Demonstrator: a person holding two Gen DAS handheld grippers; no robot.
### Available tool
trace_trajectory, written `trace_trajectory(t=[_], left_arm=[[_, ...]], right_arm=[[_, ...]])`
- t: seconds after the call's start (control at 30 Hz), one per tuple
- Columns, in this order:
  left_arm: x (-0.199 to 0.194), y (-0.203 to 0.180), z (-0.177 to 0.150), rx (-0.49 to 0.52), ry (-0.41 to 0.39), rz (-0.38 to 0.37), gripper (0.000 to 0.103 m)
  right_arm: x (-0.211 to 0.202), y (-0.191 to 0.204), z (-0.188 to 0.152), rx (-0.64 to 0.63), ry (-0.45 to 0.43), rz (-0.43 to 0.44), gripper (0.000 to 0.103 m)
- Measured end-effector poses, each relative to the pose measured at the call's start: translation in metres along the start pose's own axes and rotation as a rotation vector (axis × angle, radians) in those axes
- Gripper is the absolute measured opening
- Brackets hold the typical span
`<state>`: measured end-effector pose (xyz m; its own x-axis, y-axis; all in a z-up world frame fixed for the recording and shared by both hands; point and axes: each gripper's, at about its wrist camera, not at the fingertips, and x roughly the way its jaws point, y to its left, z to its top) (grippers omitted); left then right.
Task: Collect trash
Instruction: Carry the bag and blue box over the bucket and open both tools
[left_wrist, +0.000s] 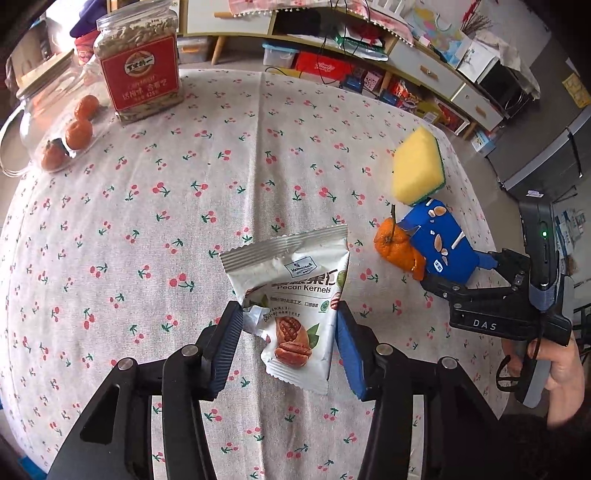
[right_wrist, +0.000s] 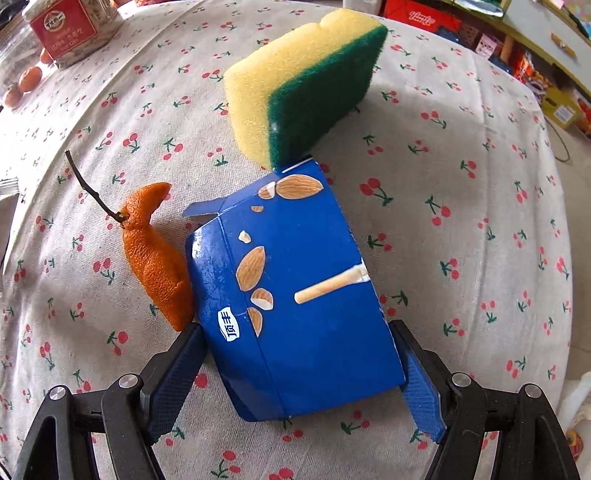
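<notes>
Landmark: blue carton, lying on the cherry-print tablecloth; all places given rel. to it.
Step in hand: pickup of 2 trash pieces, 1 per gripper, both mid-grab; no bin in view.
L gripper: pinching the pecan wrapper across its lower half, pads on both side edges; wrapper looks torn and crumpled on 1 side, top seal sticks up free. My read: held clear of the cloth, not resting on it.
Wrapper place: well apart from the carton, out over open cloth on the side where the peel lies.
R gripper: fingers spread wide w/ the carton's base end between them; 1 pad at each side wall. Cannot tell if they press or just flank.
Carton state: flap end open, pointing away from the gripper; looks empty and light, walls prob. dent under squeeze.
Orange peel: touching carton's side, stem twig up; more trash, not yet taken.
Sponge: yellow/green, standing on edge at carton's flap end, touching or just beside it. Not trash, I'd say.
Seed jar + 3 small oranges: far across the cloth from the carton; leave.
Next move needs: firm R grip on carton w/o crushing, lift straight so sponge and peel aren't dragged; then carry both pieces to wherever trash goes, come back for peel.
Risk: sponge tips over as carton leaves.
</notes>
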<state>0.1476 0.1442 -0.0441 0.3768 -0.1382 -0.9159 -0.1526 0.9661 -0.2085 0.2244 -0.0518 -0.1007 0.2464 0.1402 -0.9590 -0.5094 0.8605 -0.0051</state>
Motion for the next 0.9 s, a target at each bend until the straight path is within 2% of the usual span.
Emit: trace_trajectory(t=[0.2,0.4,0.57,0.9], left_arm=[[-0.001,-0.002,-0.002,0.006,0.002,-0.003,0.052],[-0.007,-0.01,-0.003,0.015,-0.017,-0.021,0.052],[-0.015,-0.023,-0.007,0.039,-0.032,-0.043,0.052],[-0.025,-0.059,-0.018,0.078,-0.064,-0.088,0.052]], right_arm=[[-0.002,0.001,-0.001,0.001,-0.022,0.012,0.08],[-0.025,-0.014,-0.008,0.048,-0.044,0.039,0.079],[-0.049,-0.035,-0.023,0.138,-0.062,0.05,0.079],[-0.099,-0.1,-0.079,0.387,-0.105,0.086,0.079]])
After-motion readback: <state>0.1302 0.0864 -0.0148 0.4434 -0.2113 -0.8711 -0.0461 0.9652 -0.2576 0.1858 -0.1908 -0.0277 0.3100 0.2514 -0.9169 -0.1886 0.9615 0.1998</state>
